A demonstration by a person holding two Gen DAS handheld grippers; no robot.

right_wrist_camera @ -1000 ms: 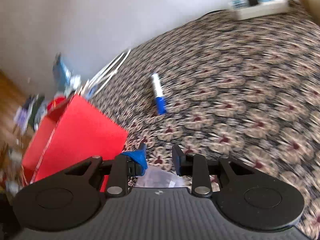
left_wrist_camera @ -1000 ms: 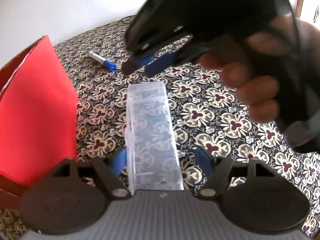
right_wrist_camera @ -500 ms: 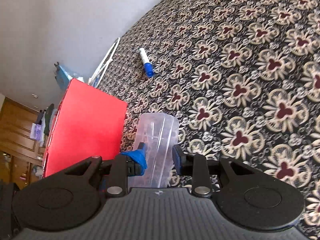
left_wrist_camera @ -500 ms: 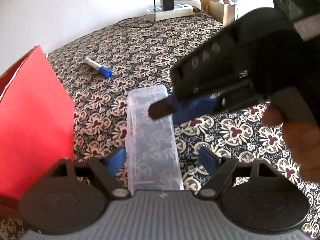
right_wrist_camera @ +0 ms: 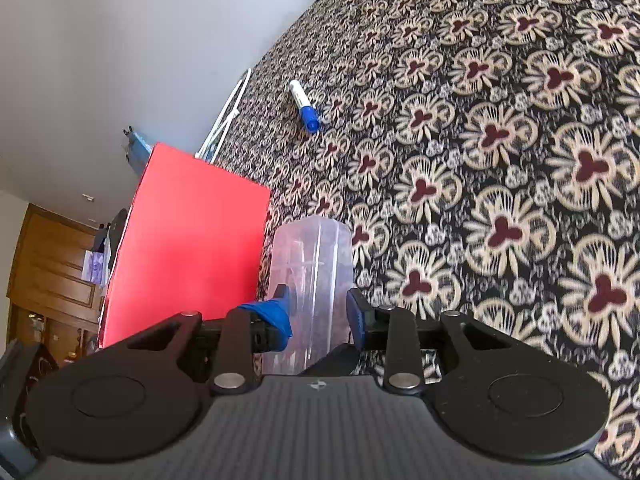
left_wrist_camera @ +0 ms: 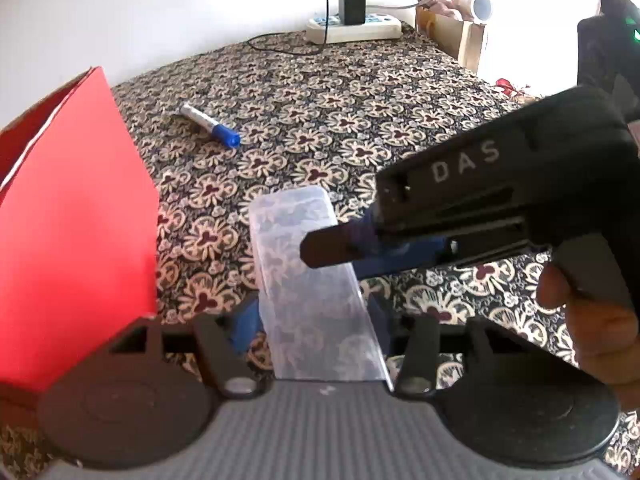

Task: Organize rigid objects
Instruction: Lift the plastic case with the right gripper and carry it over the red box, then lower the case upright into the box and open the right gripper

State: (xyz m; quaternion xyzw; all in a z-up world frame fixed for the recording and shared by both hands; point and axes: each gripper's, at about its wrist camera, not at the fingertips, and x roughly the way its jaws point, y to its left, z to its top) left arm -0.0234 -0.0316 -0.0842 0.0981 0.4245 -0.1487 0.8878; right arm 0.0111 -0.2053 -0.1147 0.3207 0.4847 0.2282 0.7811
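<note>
A clear plastic case [left_wrist_camera: 308,304] lies lengthwise between the fingers of my left gripper [left_wrist_camera: 311,320]. Its jaws are closing, and both blue pads touch the case's long sides. My right gripper [right_wrist_camera: 318,304] reaches in from the right of the left wrist view. One black finger [left_wrist_camera: 328,246] crosses the case's top, and the other runs behind its right edge. The right jaws are opening, with the case [right_wrist_camera: 312,264] between them and no clear press on it. A blue-capped marker [left_wrist_camera: 210,126] lies farther back on the patterned cloth.
An open red box [left_wrist_camera: 76,240] stands close on the left of the case, also in the right wrist view [right_wrist_camera: 188,240]. A power strip [left_wrist_camera: 354,28] with a charger and a wooden box [left_wrist_camera: 452,36] sit at the far edge. A hand [left_wrist_camera: 600,320] holds the right gripper.
The left jaws have narrowed from wide apart onto the case's sides. The right gripper has come down from above the case to its right edge and rolled, so the case now stands between its fingers.
</note>
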